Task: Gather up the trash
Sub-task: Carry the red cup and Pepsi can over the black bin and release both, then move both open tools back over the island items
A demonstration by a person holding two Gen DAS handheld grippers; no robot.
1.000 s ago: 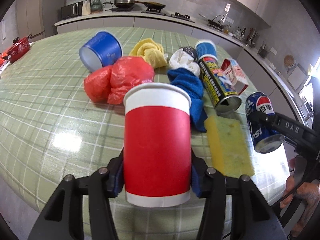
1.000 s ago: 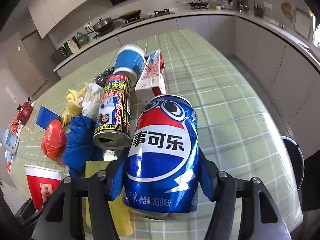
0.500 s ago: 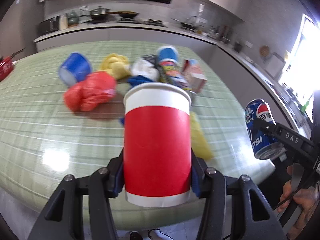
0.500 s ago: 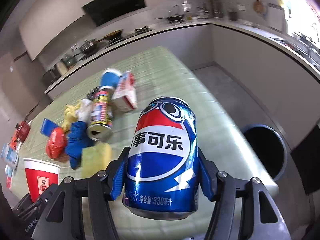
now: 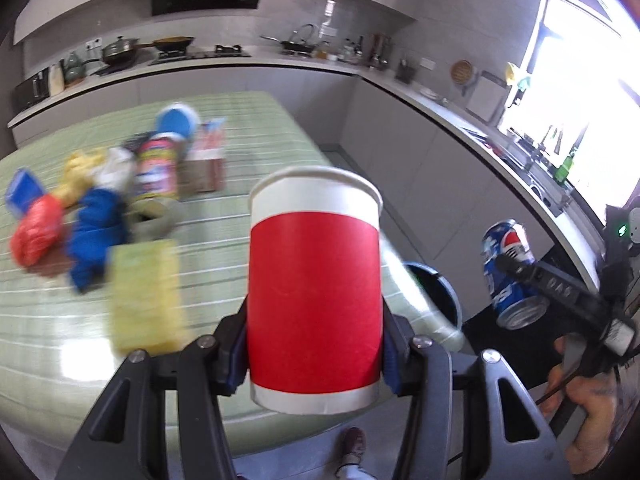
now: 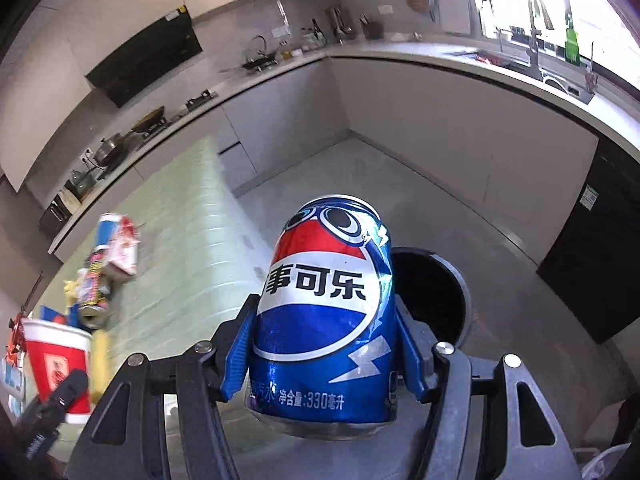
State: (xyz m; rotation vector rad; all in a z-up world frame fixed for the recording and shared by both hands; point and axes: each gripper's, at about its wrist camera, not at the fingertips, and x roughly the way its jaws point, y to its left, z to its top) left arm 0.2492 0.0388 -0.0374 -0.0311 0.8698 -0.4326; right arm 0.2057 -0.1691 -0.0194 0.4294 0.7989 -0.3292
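Observation:
My left gripper (image 5: pixel 314 354) is shut on an upright red and white paper cup (image 5: pixel 314 292), held in the air over the near right corner of the green checked table (image 5: pixel 240 208). My right gripper (image 6: pixel 322 354) is shut on a blue Pepsi can (image 6: pixel 326 312), held above the floor just before the round dark bin (image 6: pixel 436 296). The left wrist view shows that can (image 5: pixel 510 272) at the right with a hand below it, and the bin (image 5: pixel 434 296) partly hidden behind the cup. The right wrist view shows the cup (image 6: pixel 56 364) at the lower left.
On the table lie a yellow sponge (image 5: pixel 144 300), a blue cloth (image 5: pixel 94 236), a red bag (image 5: pixel 34 232), a spray can (image 5: pixel 154 168), a small carton (image 5: pixel 206 156) and yellow and white rags. Grey cabinets and a counter (image 6: pixel 460 92) wrap the room. A shoe (image 5: pixel 354 442) shows below.
Both grippers have swung right, off the table towards the bin, still gripping the cup and the can. The trash pile has slid to the left of both views, and the bin has come into sight.

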